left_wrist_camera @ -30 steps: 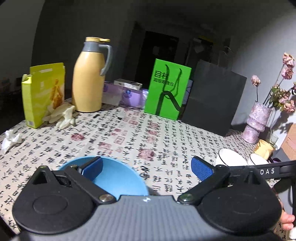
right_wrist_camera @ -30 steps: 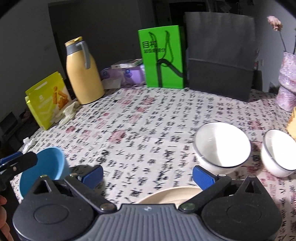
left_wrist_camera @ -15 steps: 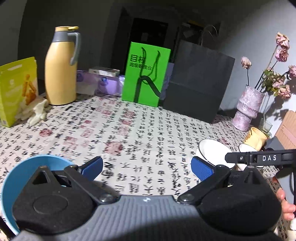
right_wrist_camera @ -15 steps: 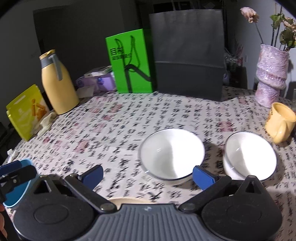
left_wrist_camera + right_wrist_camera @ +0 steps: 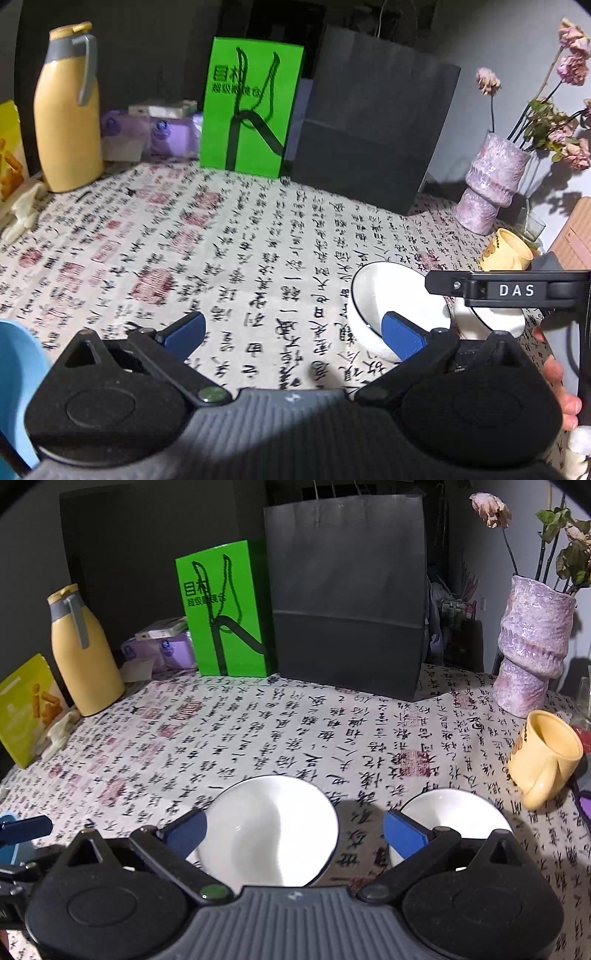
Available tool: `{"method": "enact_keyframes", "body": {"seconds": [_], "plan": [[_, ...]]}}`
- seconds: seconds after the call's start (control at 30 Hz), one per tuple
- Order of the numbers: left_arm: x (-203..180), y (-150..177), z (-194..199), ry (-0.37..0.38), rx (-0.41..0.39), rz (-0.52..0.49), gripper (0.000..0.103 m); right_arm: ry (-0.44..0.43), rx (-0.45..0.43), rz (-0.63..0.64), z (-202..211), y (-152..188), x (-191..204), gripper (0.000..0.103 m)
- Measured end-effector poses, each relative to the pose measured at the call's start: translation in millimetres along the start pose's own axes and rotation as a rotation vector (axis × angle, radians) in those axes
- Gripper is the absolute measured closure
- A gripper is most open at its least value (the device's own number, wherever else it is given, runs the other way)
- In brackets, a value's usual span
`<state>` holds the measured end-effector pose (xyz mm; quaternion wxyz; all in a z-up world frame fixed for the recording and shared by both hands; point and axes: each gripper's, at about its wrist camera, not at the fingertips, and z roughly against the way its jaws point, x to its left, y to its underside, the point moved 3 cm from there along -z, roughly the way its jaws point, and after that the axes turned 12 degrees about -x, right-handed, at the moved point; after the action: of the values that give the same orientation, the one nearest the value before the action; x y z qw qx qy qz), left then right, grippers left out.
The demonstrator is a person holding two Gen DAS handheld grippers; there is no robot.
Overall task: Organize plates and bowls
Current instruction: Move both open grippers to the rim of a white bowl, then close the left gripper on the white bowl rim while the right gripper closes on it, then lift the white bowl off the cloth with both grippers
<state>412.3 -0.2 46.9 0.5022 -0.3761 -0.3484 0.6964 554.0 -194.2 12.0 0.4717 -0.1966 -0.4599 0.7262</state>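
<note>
Right tool is nearer: big white bowl sits on counter dead ahead btwn its spread fingers, small white bowl just right. Left tool also spread, empty, blue bowl at its left edge

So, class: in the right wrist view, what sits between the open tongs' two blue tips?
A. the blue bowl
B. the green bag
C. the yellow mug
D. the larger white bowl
D: the larger white bowl lies between the right tongs' open blue tips, untouched.
</note>
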Motion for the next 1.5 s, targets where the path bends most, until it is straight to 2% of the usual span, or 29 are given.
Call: {"method": "enact_keyframes", "body": {"seconds": [0.1,0.37,0.47,0.53,0.67,0.83,0.93,1.07,1.13,1.33,1.4,1.5], "plan": [[-5,0,-18,-0.005,0.044,0.030,0.000,0.009,0.018,0.013,-12,-2,-5,0.009],[-7,7,-58,-0.029,0.145,0.095,0.000,0.025,0.051,0.024,-40,8,-14,0.029],[-10,9,-67,-0.032,0.161,0.103,0.001,0.024,0.056,0.025,-44,14,-20,0.034],[-15,11,-72,-0.041,0.166,0.088,0.001,0.013,0.066,0.012,-46,18,-24,0.044],[-24,13,-79,-0.039,0.170,0.068,0.005,-0.007,0.073,0.009,-48,24,-26,0.051],[-32,16,-88,-0.036,0.188,0.052,0.023,-0.023,0.092,0.033,-52,29,-19,0.062],[-34,18,-92,-0.029,0.200,0.053,0.028,-0.030,0.100,0.039,-53,31,-17,0.070],[-37,19,-95,-0.024,0.209,0.045,0.038,-0.028,0.108,0.038,-54,33,-17,0.075],[-38,20,-98,-0.013,0.221,0.049,0.052,-0.029,0.116,0.028,-55,34,-18,0.078],[-48,22,-99,0.034,0.224,0.044,0.079,-0.035,0.121,0.009,-56,36,-20,0.081],[-52,22,-98,0.043,0.220,0.029,0.083,-0.026,0.120,0.017,-56,36,-19,0.084],[-56,23,-98,0.035,0.214,0.010,0.083,-0.014,0.116,0.034,-55,37,-17,0.087]]}}
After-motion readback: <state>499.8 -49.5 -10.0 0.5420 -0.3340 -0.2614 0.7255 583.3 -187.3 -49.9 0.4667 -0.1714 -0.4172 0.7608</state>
